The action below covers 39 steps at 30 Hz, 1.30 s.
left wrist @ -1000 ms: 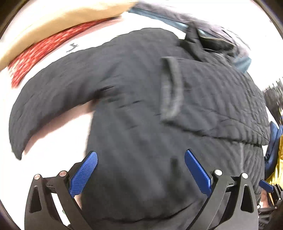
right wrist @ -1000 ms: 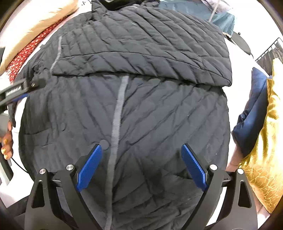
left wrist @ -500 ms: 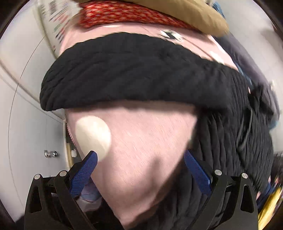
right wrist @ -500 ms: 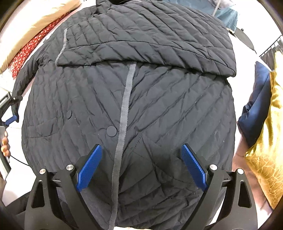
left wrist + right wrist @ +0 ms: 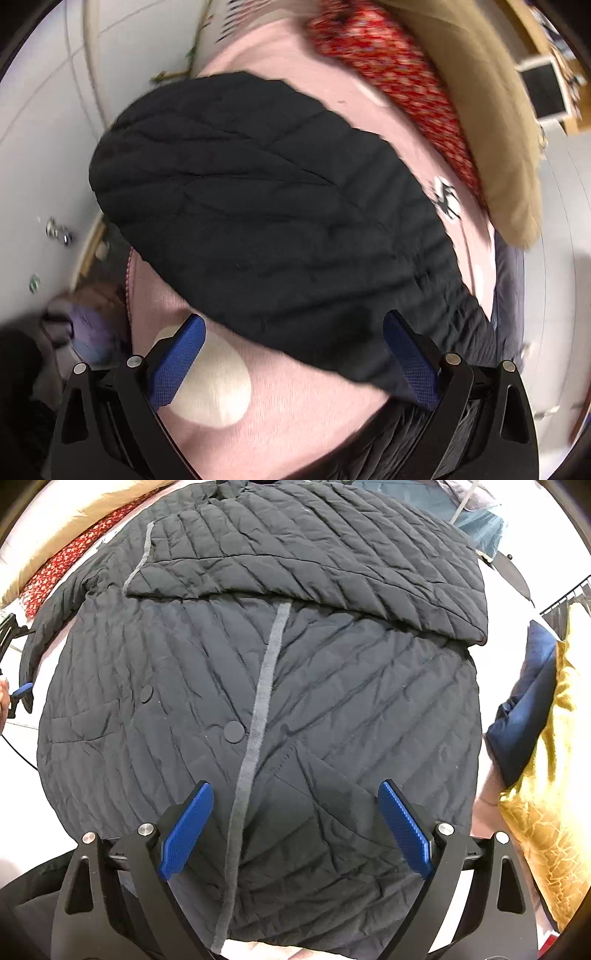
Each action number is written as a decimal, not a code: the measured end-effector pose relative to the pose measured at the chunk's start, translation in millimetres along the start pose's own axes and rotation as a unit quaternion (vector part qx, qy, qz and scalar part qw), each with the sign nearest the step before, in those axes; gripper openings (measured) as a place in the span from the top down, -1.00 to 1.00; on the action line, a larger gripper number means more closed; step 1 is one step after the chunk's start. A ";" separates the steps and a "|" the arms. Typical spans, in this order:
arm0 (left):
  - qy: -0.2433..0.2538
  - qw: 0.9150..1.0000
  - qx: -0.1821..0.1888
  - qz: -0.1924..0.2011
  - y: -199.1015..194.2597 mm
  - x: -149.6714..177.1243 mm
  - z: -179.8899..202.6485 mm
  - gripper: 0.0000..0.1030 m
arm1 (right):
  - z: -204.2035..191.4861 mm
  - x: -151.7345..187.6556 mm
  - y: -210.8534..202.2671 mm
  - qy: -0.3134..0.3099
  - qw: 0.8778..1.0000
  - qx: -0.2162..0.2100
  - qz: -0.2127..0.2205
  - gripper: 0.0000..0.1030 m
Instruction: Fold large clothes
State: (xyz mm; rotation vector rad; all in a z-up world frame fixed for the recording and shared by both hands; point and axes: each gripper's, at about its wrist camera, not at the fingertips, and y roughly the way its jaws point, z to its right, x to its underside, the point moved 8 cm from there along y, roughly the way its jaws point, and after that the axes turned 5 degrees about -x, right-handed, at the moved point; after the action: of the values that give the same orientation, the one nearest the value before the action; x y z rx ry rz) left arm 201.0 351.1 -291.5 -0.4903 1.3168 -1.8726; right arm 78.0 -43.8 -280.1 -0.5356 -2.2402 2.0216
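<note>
A large black quilted jacket (image 5: 295, 686) lies spread front-up on a pink bed sheet (image 5: 295, 413), with a grey placket strip down its middle and one sleeve folded across the chest. Its other sleeve (image 5: 266, 221) stretches out to the left and fills the left wrist view. My left gripper (image 5: 293, 354) is open and empty, just above the sleeve's lower edge; it also shows at the left edge of the right wrist view (image 5: 18, 694). My right gripper (image 5: 295, 834) is open and empty over the jacket's lower front.
A red patterned cushion (image 5: 399, 74) and a tan pillow (image 5: 480, 122) lie past the sleeve. A gold cushion (image 5: 546, 812) and a navy cushion (image 5: 528, 709) sit right of the jacket. Teal fabric (image 5: 476, 524) lies beyond the collar. A white wall and floor clutter (image 5: 81, 325) are left.
My left gripper has swung left from over the jacket body to the outstretched sleeve and closed in on it. My right gripper has drawn back slightly; the jacket has not moved.
</note>
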 end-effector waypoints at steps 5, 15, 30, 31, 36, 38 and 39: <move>0.001 1.000 -0.016 0.010 4.5 -18.4 7.1 -0.41 | 5.2 5.4 -5.2 0.000 1.000 0.006 0.003 -0.74; 0.179 0.975 -0.045 0.121 -50.7 -14.7 96.5 0.72 | 10.4 5.7 -17.1 0.011 1.000 0.008 0.008 -0.74; 0.661 0.749 -0.018 0.031 1.2 318.1 245.0 0.72 | 52.3 5.4 -32.0 0.051 0.998 0.002 0.022 -0.74; 0.681 0.731 -0.037 0.032 9.7 330.9 239.1 0.59 | 59.1 7.1 -33.3 0.060 0.998 0.003 0.022 -0.74; 0.717 0.696 -0.026 0.024 11.0 359.4 227.6 -0.40 | 79.2 14.3 -32.0 0.085 0.996 0.005 0.020 -0.74; 0.722 0.692 -0.015 0.022 5.1 362.7 225.1 -0.45 | 83.7 17.4 -28.6 0.097 0.995 0.000 0.015 -0.74; 0.722 0.692 -0.012 0.021 1.7 361.3 224.3 -0.45 | 82.3 19.2 -26.7 0.101 0.995 -0.001 0.014 -0.74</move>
State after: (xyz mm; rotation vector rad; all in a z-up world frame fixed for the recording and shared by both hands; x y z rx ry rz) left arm 131.3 -66.3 -249.0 1.3506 2.1781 -2.1182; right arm 31.1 -118.0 -267.9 -0.7391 -2.1272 1.8837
